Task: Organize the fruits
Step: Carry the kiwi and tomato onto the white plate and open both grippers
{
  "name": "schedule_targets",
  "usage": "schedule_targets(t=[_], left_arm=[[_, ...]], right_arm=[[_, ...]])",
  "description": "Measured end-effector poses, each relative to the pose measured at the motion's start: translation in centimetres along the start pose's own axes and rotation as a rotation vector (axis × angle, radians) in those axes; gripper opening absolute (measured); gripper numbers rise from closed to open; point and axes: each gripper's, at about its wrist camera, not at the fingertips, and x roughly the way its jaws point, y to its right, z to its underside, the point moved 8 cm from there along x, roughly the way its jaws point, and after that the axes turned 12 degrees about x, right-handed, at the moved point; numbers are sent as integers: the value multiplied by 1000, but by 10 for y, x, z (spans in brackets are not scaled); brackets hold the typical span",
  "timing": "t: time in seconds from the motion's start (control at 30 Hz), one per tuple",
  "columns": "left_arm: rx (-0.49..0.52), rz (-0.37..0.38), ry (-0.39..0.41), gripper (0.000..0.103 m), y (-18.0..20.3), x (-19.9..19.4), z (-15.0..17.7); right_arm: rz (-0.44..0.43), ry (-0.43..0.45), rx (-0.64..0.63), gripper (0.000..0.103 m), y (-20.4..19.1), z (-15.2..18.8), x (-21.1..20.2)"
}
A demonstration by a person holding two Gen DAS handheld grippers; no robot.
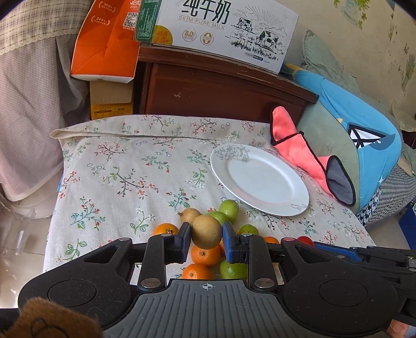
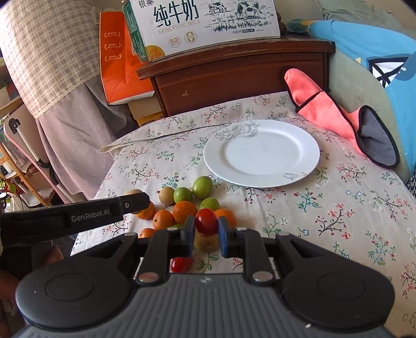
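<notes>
A heap of small fruits lies on the flowered cloth: oranges (image 2: 184, 211), green fruits (image 2: 202, 186) and brown ones (image 2: 166, 194). My left gripper (image 1: 206, 232) is shut on a brown round fruit (image 1: 206, 231), held just above the heap. My right gripper (image 2: 206, 223) is shut on a red cherry tomato (image 2: 206, 221), also lifted over the heap. Another red tomato (image 2: 180, 264) rests on the cloth under the right gripper. A white plate (image 2: 261, 153) sits bare beyond the heap, to the right; the left wrist view shows the plate (image 1: 260, 179) too.
A pink and grey cloth mitt (image 2: 340, 118) lies beside the plate against a blue cushion (image 2: 369, 52). Behind the bed stand a dark wooden cabinet (image 2: 234, 78), a milk carton box (image 2: 205, 23) and an orange box (image 2: 122, 57). The bed's left edge drops to the floor.
</notes>
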Motion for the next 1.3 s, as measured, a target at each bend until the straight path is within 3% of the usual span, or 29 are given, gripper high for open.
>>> schedule_targets(t=[0.13, 0.43, 1.3], left_arm=[[34, 29, -6, 23, 7, 9, -10], [68, 82, -30, 23, 16, 42, -32], [54, 117, -82, 24, 26, 136, -68]], right_arm=[[-22, -28, -29, 19, 3, -15, 4], [11, -55, 142, 19, 45, -48, 30], [87, -65, 155, 19, 71, -87, 103]])
